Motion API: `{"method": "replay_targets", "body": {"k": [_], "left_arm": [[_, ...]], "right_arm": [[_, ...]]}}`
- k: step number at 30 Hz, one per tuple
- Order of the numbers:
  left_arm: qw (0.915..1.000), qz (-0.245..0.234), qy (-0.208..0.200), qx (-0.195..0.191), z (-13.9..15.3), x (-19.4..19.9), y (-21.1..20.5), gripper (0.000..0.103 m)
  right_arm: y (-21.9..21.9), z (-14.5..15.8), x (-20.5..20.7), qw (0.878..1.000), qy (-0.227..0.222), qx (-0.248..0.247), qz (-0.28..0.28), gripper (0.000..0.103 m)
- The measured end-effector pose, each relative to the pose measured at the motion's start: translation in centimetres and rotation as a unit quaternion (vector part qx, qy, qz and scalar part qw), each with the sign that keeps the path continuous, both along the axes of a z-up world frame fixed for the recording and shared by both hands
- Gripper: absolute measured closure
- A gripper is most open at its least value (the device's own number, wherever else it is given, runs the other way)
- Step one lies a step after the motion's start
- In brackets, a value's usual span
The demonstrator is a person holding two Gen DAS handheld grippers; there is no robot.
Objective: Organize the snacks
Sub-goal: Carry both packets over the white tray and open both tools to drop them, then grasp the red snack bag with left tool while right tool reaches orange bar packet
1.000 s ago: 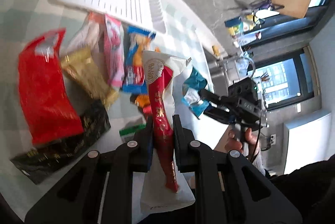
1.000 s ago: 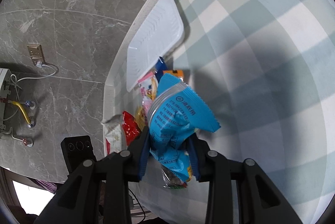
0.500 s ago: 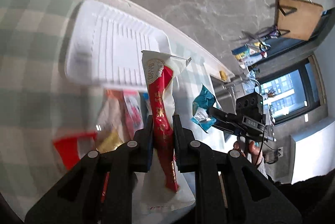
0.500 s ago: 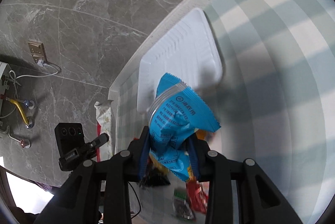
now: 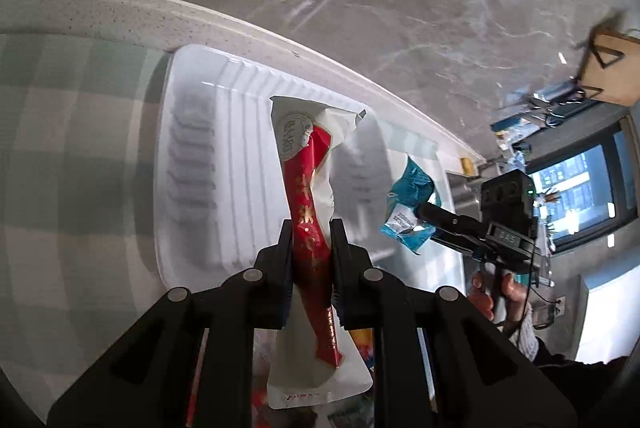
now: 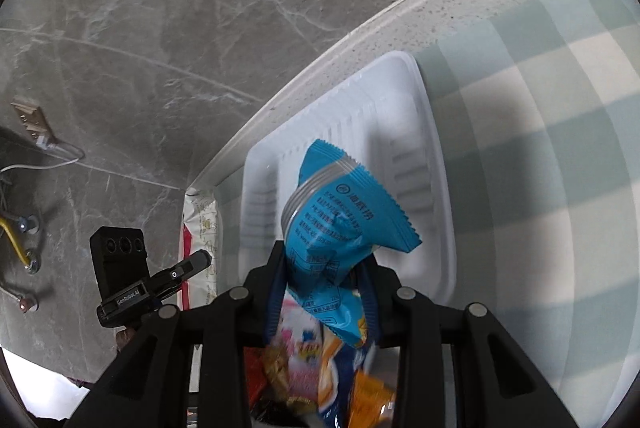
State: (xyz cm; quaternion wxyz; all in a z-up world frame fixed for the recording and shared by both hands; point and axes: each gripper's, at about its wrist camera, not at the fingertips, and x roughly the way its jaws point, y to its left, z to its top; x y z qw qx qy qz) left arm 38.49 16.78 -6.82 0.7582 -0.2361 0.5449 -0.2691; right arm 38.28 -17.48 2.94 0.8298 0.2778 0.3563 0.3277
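left gripper (image 5: 311, 228) clamping tall white-and-red plastic snack pouch (image 5: 306, 204) | right gripper (image 6: 325, 264) pinching crinkled blue foil snack packet (image 6: 340, 220) | both hanging over ribbed white plastic tray (image 5: 224, 164)

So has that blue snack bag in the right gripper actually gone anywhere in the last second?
Yes. The blue snack bag, clamped in the right gripper, was over the loose snack pile a second ago; now it hangs over the white tray by the table's edge.

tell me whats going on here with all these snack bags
A person is sorting snacks with a handheld gripper in each hand. The left gripper is shut on a red and white packet, the right gripper on a blue packet. Both hang over the white tray, which looks empty.
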Motion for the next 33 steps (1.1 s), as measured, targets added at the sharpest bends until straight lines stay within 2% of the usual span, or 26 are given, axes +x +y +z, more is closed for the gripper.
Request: {"method": "replay_targets", "body": {"k": [5, 10, 13, 17, 20, 25, 33], "left_arm": [[0.9991, 0.021, -0.006, 0.036, -1.3, 3.1, -0.2, 0.089], [0.9979, 0.033, -0.019, 0.051, -2.0, 5.5, 0.0, 0.088], [0.9959, 0.036, -0.028, 0.079, -2.1, 6.8, -0.2, 0.088], [0.9952, 0.035, -0.037, 0.084, -1.8, 7.3, -0.3, 0.088], [0.9938, 0.029, -0.053, 0.093, -0.8, 5.9, -0.3, 0.088], [0.9914, 0.028, -0.075, 0.104, 1.0, 3.0, 0.2, 0.088], [0.9904, 0.035, -0.073, 0.112, 1.6, -4.5, 2.2, 0.088]], "right_arm": [[0.9, 0.2, 2.2, 1.0, -0.001, -0.023, -0.007, 0.064], [1.9, 0.5, 3.2, 0.998, -0.014, -0.06, -0.02, 0.062], [2.4, 0.8, 3.1, 0.996, -0.025, -0.084, -0.027, 0.047], [2.6, 1.4, 2.0, 0.991, -0.051, -0.118, -0.041, 0.044], [2.5, 1.8, 0.8, 0.988, -0.067, -0.13, -0.046, 0.039], [2.6, 2.5, -2.4, 0.983, -0.096, -0.146, -0.049, 0.037], [2.9, 1.4, -8.6, 0.98, -0.11, -0.162, -0.036, 0.034]]}}
